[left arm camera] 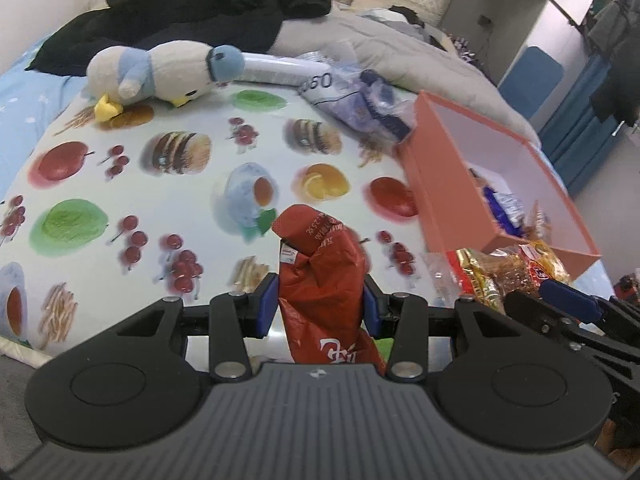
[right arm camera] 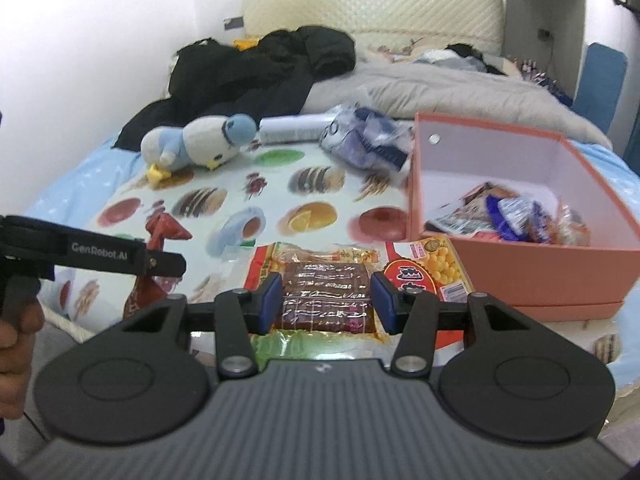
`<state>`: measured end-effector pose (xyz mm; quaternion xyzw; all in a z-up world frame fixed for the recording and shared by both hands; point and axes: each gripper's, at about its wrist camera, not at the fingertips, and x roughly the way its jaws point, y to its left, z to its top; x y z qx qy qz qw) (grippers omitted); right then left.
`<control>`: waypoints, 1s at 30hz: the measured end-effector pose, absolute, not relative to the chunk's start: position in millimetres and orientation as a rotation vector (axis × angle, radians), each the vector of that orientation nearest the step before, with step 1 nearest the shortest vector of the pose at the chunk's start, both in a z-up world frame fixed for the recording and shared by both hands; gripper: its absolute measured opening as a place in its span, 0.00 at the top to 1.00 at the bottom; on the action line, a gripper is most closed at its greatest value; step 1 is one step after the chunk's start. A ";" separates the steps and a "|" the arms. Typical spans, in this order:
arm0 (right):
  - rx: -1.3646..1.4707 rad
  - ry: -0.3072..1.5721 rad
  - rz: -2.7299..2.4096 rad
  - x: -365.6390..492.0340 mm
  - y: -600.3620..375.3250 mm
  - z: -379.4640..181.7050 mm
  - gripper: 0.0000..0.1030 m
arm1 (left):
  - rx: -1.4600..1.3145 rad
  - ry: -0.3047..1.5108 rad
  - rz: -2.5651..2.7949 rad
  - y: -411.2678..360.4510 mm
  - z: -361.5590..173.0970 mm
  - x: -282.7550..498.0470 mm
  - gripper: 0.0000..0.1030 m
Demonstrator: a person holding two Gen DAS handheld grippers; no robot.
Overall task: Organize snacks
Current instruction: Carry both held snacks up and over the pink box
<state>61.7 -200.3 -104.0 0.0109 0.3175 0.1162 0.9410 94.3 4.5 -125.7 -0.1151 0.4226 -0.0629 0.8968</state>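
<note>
My left gripper (left arm camera: 320,306) is shut on a crumpled red snack bag (left arm camera: 320,276) and holds it above the fruit-print cloth (left arm camera: 160,200). The bag also shows in the right wrist view (right arm camera: 160,236), at the left. My right gripper (right arm camera: 326,302) is open, with one finger on each side of a clear packet of dark brown snack bars (right arm camera: 326,292) that lies on the cloth. A red and yellow snack packet (right arm camera: 424,268) lies just right of it, against the orange box (right arm camera: 520,280). The box holds several wrapped snacks (right arm camera: 516,216).
A blue and white plush penguin (right arm camera: 200,144) lies at the far left of the cloth. A crumpled blue and white plastic bag (right arm camera: 368,140) and a white roll (right arm camera: 292,128) lie behind. Black clothes (right arm camera: 260,68) and a grey quilt (right arm camera: 460,92) cover the bed beyond.
</note>
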 end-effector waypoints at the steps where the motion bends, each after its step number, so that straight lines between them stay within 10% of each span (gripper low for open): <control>1: 0.027 0.643 0.228 59.8 -203.7 -99.4 0.50 | -0.234 0.876 -0.140 0.3 -122.0 94.9 0.53; 16: 0.100 0.580 0.067 57.3 -278.0 -64.6 0.51 | -0.186 0.840 -0.370 -103.3 -84.9 144.9 0.53; 18: 0.103 0.579 0.042 67.1 -289.3 -65.2 0.86 | -0.185 0.838 -0.395 -117.5 -83.7 159.8 0.53; 30: 0.192 0.663 -0.058 134.5 -352.2 -121.1 0.83 | -0.141 0.882 -0.466 -177.9 -124.1 239.1 0.53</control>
